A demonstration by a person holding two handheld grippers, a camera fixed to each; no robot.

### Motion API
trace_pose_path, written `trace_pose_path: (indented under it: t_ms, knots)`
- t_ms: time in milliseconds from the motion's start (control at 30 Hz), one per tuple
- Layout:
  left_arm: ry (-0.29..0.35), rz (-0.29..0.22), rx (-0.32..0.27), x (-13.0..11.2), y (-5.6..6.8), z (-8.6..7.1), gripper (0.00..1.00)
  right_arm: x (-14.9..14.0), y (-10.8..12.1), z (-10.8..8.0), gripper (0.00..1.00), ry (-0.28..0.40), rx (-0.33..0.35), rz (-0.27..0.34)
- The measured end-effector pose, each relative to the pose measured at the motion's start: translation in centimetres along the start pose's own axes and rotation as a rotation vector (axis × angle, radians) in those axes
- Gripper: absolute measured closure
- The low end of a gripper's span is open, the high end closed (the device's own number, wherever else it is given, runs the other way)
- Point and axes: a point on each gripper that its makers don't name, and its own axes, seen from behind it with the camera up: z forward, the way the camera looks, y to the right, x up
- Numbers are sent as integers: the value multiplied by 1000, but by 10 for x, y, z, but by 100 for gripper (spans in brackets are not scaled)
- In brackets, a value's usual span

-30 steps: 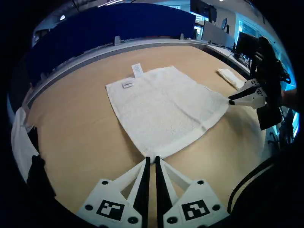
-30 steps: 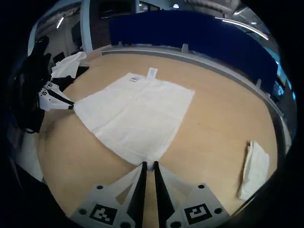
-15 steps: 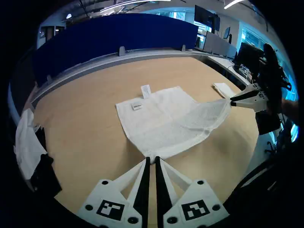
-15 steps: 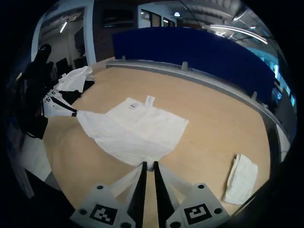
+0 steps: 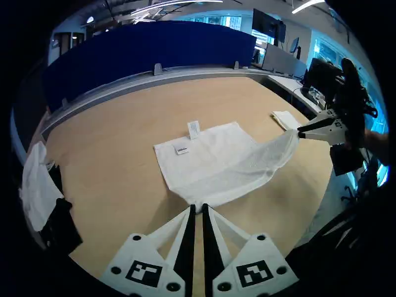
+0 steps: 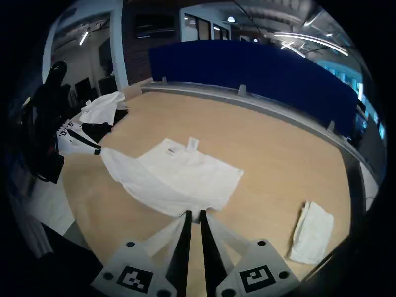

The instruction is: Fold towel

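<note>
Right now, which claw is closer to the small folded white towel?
Right. The right claw is beside the small folded white towel; the left claw is across the large spread white towel from it.

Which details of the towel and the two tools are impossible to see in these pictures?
1. Left gripper view: the towel corner inside the left tool is hidden by the tool itself.
2. Right gripper view: likewise at the right tool.
3. Both views: the print on the label is too small.
</note>
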Motion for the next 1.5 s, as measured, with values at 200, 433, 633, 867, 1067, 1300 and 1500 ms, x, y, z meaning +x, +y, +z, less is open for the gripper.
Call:
trace_pose_path:
  t_ms: [200, 433, 633, 867, 1067, 1300, 1500]
  knots:
    - [11, -20, 8, 10, -6, 9, 90, 7, 9, 8, 87, 0, -7, -5]
    - [25, -54, 22, 29, -21, 27, 90, 23, 28, 26, 87, 4, -22, -12]
    - [35, -50, 38, 48, -37, 48, 90, 38, 48, 48, 87, 2, -34, -14]
    - [30, -40, 55, 63, -58, 74, 90, 51, 65, 73, 87, -5, -46, -15]
    - [20, -36, 54, 64, -63, 85, 90, 45, 70, 86, 87, -23, -47, -3]
    - [-1, -45, 46, 54, -66, 102, 90, 32, 75, 102, 87, -54, -47, 15]
    - [2, -44, 56, 54, -73, 121, 90, 26, 84, 121, 87, -77, -59, 34]
